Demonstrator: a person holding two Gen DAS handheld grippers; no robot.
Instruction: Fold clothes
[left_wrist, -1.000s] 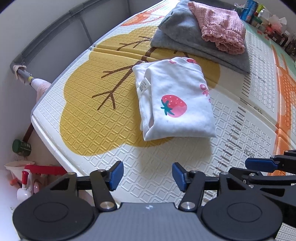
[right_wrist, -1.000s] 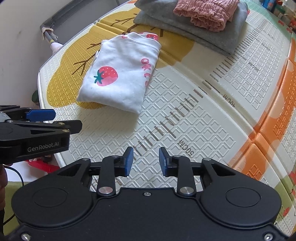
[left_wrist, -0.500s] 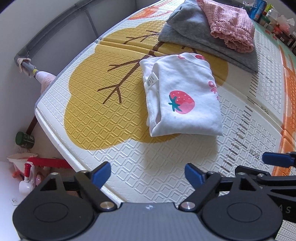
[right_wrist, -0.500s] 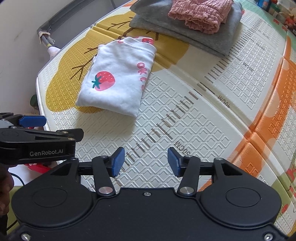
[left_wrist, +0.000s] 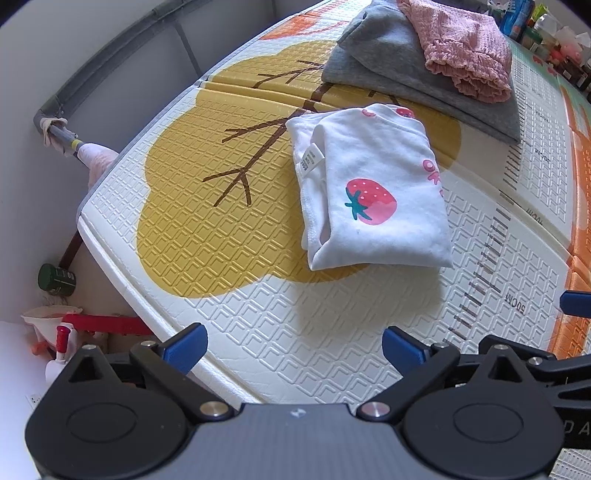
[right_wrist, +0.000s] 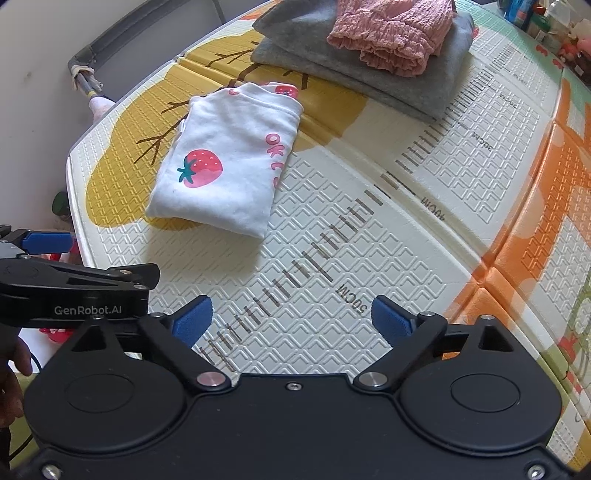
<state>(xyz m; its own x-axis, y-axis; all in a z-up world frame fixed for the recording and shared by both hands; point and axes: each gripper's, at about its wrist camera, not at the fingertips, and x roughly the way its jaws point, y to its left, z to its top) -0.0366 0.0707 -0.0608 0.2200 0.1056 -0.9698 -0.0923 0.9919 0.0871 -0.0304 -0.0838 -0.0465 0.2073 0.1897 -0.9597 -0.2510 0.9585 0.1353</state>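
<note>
Both sets of jaws have just been opening since a second ago; the left gripper and right gripper now stand wide, nothing between the blue pads, only bare mat below. Hands barely shifted otherwise.

White cotton top with a strawberry print lies folded flat on the embossed foam play mat with yellow tree print, well apart from both grippers, near the mat's left edge. Looks like this fold is done.

Risks, my read:
- Care label side shows loose layered edges at the left; pinching only the top layer would peel the fold open.
- Dragging it across the embossed mat could bunch it.
- Lifting it onto the stack with one gripper would likely let it sag and unfold.

Around: folded grey fleece garment with a pink ruffled knit piece on top, just behind the white top. Clutter of bottles at the far right edge; green jar and red item off the mat at left. Nothing blocks the reach.
</note>
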